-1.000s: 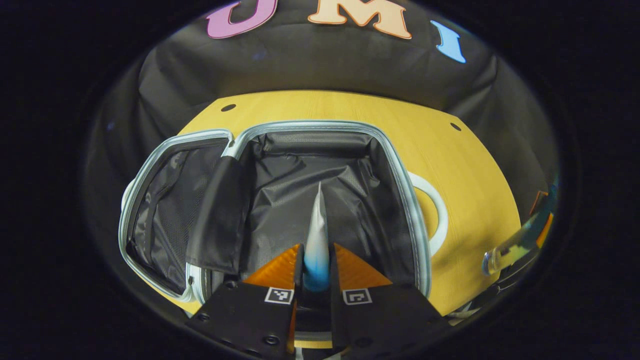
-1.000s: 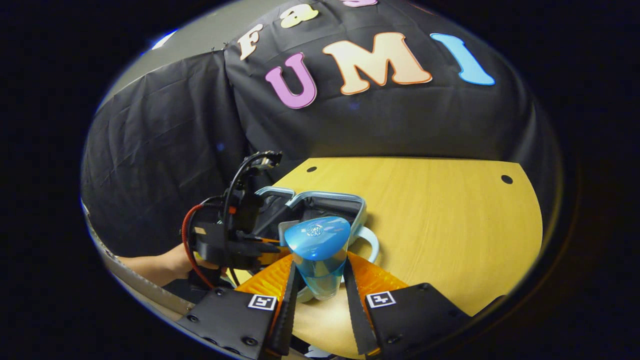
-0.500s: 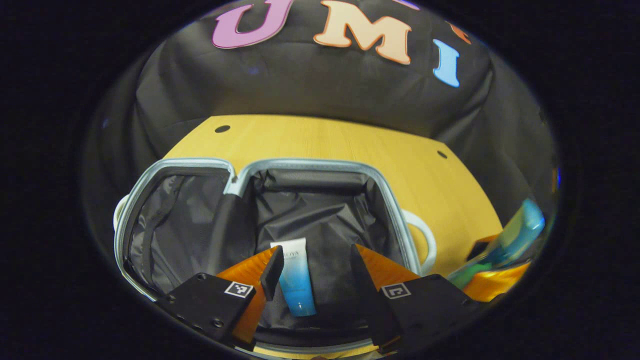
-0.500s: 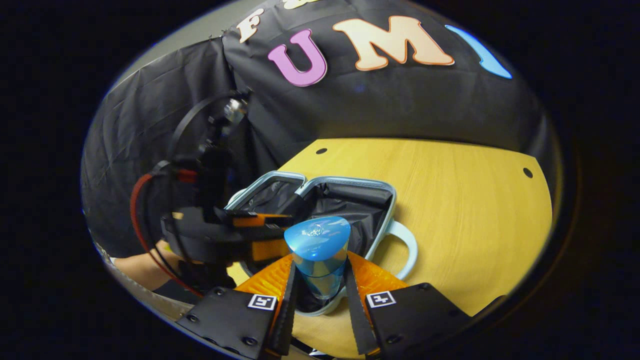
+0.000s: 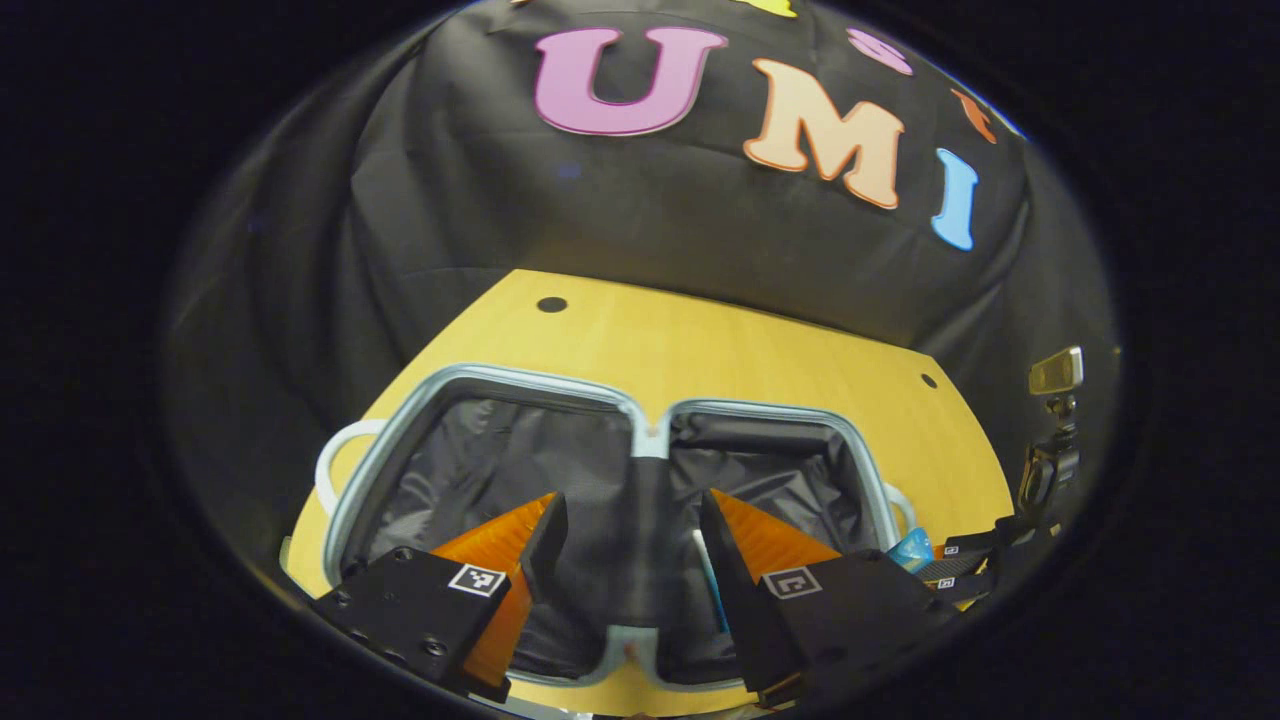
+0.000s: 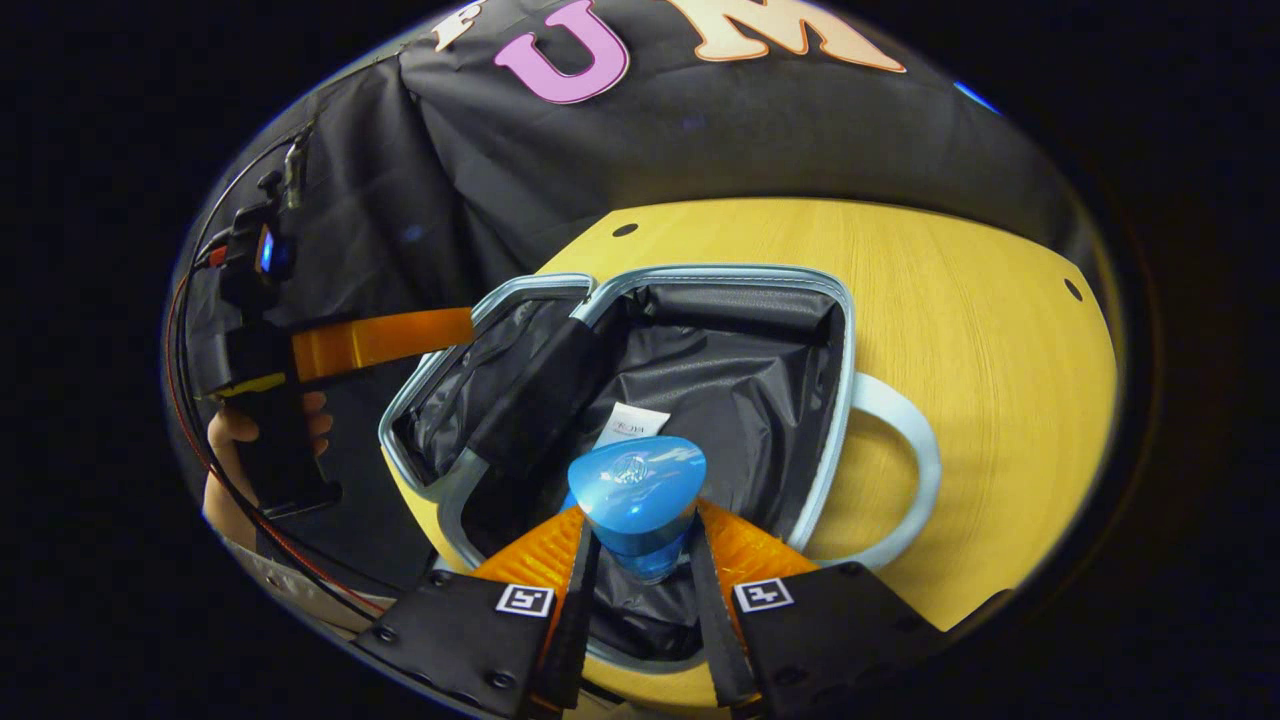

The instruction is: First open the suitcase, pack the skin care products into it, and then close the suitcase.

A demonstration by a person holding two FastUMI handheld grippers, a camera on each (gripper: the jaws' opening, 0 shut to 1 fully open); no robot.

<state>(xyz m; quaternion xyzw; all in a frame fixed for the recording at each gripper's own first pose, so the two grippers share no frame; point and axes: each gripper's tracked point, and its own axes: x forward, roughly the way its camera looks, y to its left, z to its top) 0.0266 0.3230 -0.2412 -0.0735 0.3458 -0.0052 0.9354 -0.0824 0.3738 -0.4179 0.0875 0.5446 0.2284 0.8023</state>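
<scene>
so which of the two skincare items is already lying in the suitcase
The white-and-blue tube, lying flat on the black lining of the open suitcase. The other, a blue-capped bottle, is clamped in the right gripper above that compartment.

A recording booth rather than a home. Black cloth (image 6: pixel 760 150) hangs as the wall behind a bare wooden table (image 6: pixel 980 330) with drilled holes (image 5: pixel 551 304).

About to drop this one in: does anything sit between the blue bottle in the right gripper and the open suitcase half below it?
Nothing visible blocks it. The blue bottle hangs over the open suitcase; the tube lies on the lining just beyond it.
</scene>
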